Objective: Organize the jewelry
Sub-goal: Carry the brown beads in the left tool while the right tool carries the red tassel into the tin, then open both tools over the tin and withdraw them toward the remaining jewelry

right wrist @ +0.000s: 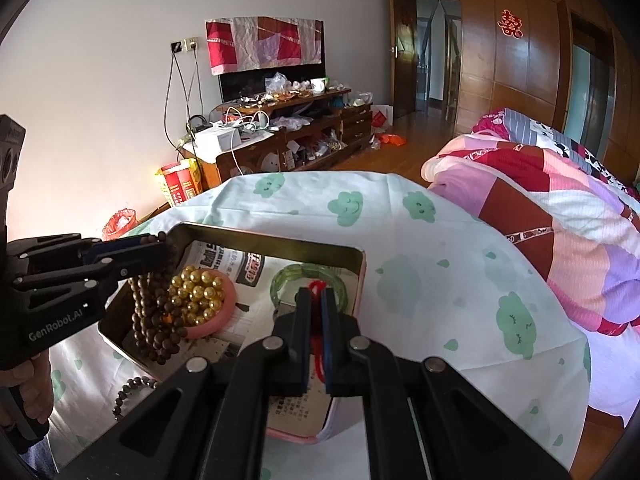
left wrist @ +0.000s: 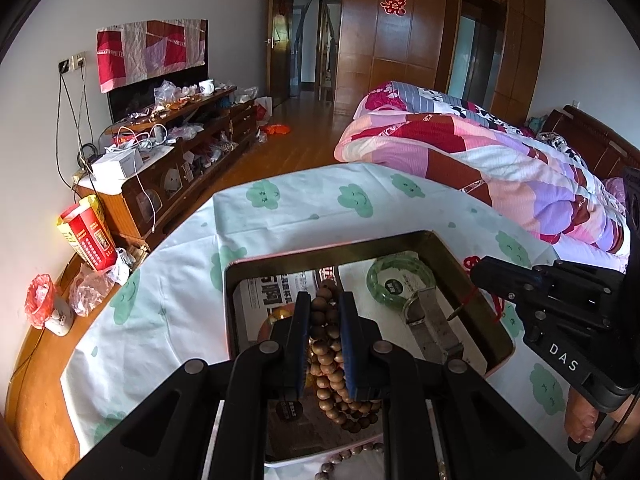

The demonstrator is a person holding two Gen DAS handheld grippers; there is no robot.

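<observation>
Low in the left wrist view, the left claw (left wrist: 325, 320) pinches a hanging brown bead strand (left wrist: 326, 354) over the tin tray (left wrist: 452, 256) on the bench, and loops trailing past the near rim could snag or spill outside. The right claw (right wrist: 317, 312) is clamped on a red cord (right wrist: 316, 292) near the green bangle (right wrist: 310, 280). Only the right wrist view shows the gold beads (right wrist: 198, 292) in their pink dish, mid-left.

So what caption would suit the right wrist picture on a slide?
Left gripper lowers brown wooden bead strand into square metal tin; right gripper pinches red cord.
</observation>
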